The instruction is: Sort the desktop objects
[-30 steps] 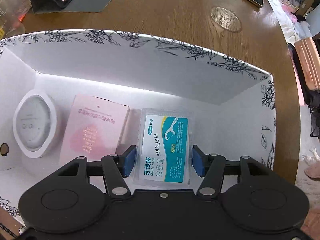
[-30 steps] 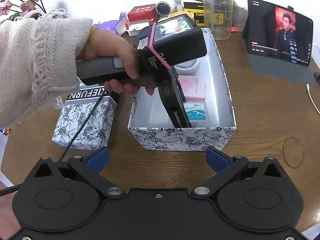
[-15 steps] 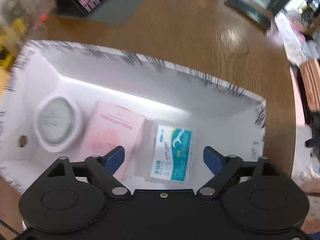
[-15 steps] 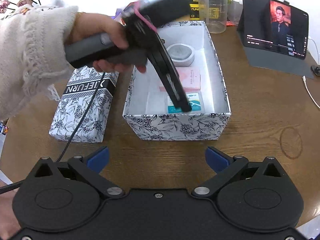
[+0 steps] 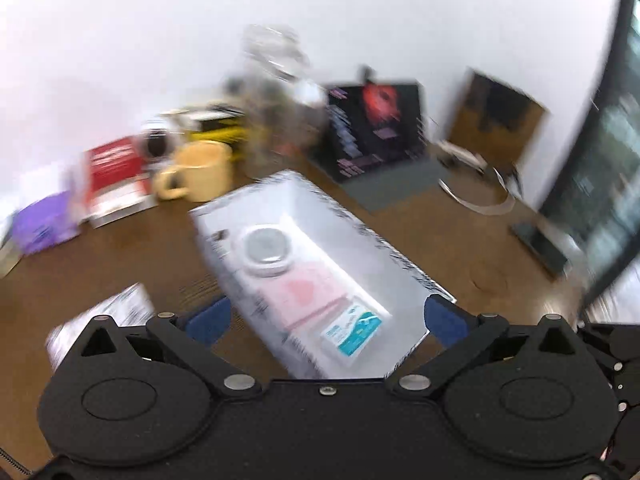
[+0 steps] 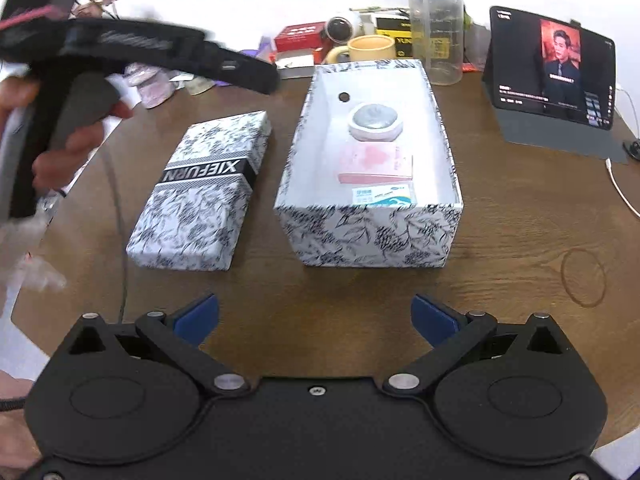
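The right gripper (image 6: 315, 320) fills the lower frame of its own view as a matt black plate with two round raised discs, triangular cut-outs, silver rivets at the linkage joints and one small screw at centre; its fingertips (image 6: 197, 317) carry blue pads. The left gripper (image 5: 326, 318) is built the same way in its view. At upper left of the right view, a hand (image 6: 60, 148) grips a grey handle under a black body with a pink band, a thin black cable trailing below, and a fringe of pale knitted sleeve (image 6: 30, 256).
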A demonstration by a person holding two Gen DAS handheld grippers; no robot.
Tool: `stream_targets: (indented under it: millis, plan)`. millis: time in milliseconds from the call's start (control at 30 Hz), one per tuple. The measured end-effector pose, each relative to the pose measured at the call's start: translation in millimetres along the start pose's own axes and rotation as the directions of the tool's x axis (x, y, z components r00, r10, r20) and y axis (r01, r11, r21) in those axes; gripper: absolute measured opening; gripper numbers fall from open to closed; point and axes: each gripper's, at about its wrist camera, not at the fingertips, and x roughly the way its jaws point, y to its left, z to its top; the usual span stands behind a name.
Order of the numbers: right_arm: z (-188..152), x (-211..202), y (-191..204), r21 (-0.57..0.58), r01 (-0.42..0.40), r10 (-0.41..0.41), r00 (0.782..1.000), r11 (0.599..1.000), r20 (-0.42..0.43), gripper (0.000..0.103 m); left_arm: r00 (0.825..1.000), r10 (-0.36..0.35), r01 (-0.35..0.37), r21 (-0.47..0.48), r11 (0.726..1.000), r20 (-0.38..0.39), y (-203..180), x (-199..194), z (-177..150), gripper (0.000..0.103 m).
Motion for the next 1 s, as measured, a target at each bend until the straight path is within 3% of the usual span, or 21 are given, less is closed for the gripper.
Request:
stream_targets:
  millis: [233, 500, 667, 1000]
  plan:
    - [-23, -15, 11, 0.003, -0.035, 0.035, 0.997, 0.999, 0.062, 0.103, 0.993, 0.097, -0.082, -0.212, 0.974, 0.061, 0, -31, -46, 0.103]
    - [-38, -26, 30, -0.047, -0.036, 0.041, 0.994, 0.998, 0.099, 0.103, 0.968, 0.245, -0.208, -0.361, 0.909, 0.06, -2, -64, -94, 0.103]
    - [-42, -30, 39, -0.083, -0.015, 0.026, 0.992, 0.996, 0.124, 0.103, 0.944, 0.33, -0.305, -0.397, 0.866, -0.004, -6, -85, -115, 0.103]
    - [-39, -24, 50, -0.114, -0.038, 0.054, 0.989, 0.993, 0.137, 0.103, 0.928, 0.371, -0.352, -0.402, 0.845, -0.03, -1, -105, -126, 0.103]
